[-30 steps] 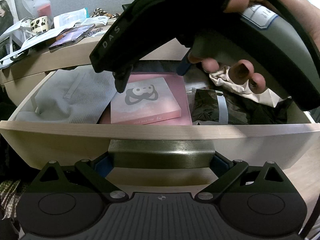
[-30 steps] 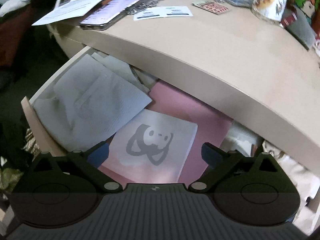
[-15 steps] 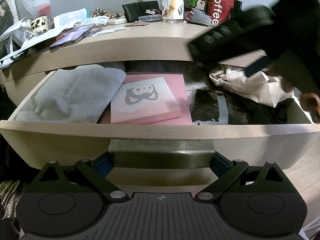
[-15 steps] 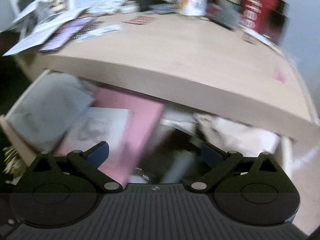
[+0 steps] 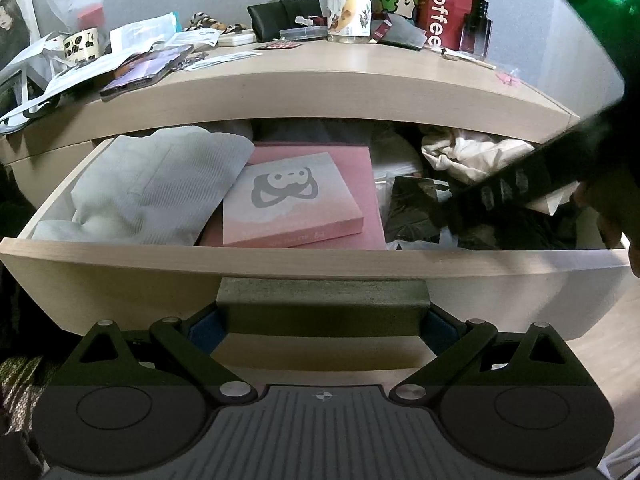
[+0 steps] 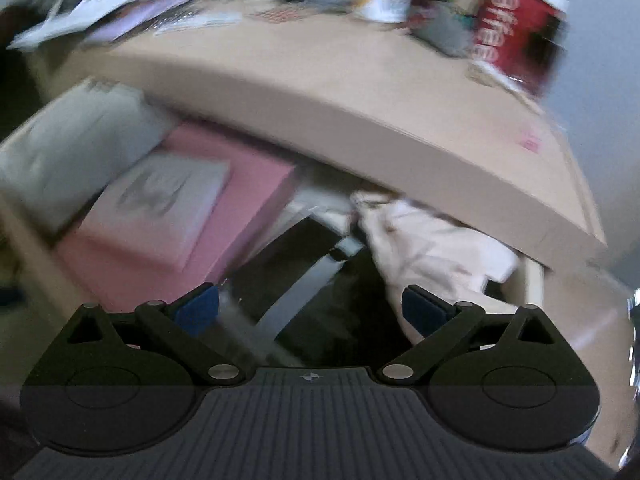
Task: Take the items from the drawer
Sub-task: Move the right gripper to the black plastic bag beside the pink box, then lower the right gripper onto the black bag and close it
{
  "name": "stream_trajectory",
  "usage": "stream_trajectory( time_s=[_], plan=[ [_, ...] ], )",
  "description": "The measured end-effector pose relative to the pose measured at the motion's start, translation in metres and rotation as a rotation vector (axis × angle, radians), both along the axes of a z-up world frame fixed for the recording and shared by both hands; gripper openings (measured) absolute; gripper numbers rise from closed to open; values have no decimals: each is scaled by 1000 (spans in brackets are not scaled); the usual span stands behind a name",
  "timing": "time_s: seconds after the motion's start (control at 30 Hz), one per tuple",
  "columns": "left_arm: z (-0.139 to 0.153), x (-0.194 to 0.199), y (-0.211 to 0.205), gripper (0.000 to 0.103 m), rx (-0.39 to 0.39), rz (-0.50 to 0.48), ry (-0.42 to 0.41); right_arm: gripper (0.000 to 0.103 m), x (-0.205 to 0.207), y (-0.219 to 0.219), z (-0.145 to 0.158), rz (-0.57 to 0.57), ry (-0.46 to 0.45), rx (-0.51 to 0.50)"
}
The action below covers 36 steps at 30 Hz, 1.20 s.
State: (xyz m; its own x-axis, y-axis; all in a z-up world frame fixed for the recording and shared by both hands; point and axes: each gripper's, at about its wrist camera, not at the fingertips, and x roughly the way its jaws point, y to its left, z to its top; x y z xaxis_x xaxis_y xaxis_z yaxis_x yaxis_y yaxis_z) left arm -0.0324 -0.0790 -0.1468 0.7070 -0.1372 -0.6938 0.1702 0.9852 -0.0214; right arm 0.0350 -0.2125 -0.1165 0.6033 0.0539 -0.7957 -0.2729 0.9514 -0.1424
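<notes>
Left wrist: left gripper (image 5: 323, 322) clamped on drawer handle (image 5: 322, 300). Right gripper (image 6: 310, 312) spread, empty, over black bag (image 6: 320, 280) at drawer's right. Bag looks light, limp, slick; pinch a raised fold, probably

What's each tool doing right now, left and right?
Left tool: shut on the dull grey metal drawer handle.
Right tool: open, empty, above the black plastic-wrapped item in the drawer.
</notes>
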Motion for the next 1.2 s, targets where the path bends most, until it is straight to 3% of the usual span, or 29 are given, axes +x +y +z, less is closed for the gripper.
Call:
stream_trajectory(
  time_s=[0.1,0.23,0.3,0.43,0.57,0.77,1.2],
  plan=[
    [0,0,0,98,1,0,1,99,9,6,-12,59,24,-147],
    [1,1,0,98,2,0,2,98,23,2,-16,142,74,-183],
    [1,0,1,98,2,-1,3,96,32,2,-16,214,145,-168],
    [1,1,0,98,2,-1,7,95,53,7,-18,355,229,-269],
    [1,1,0,98,3,-2,10,95,65,14,-22,451,286,-309],
    [1,1,0,98,4,0,15,99,81,15,-30,521,367,-275],
    [2,3,0,98,8,0,26,100,107,28,-47,609,420,-436]
  ],
)
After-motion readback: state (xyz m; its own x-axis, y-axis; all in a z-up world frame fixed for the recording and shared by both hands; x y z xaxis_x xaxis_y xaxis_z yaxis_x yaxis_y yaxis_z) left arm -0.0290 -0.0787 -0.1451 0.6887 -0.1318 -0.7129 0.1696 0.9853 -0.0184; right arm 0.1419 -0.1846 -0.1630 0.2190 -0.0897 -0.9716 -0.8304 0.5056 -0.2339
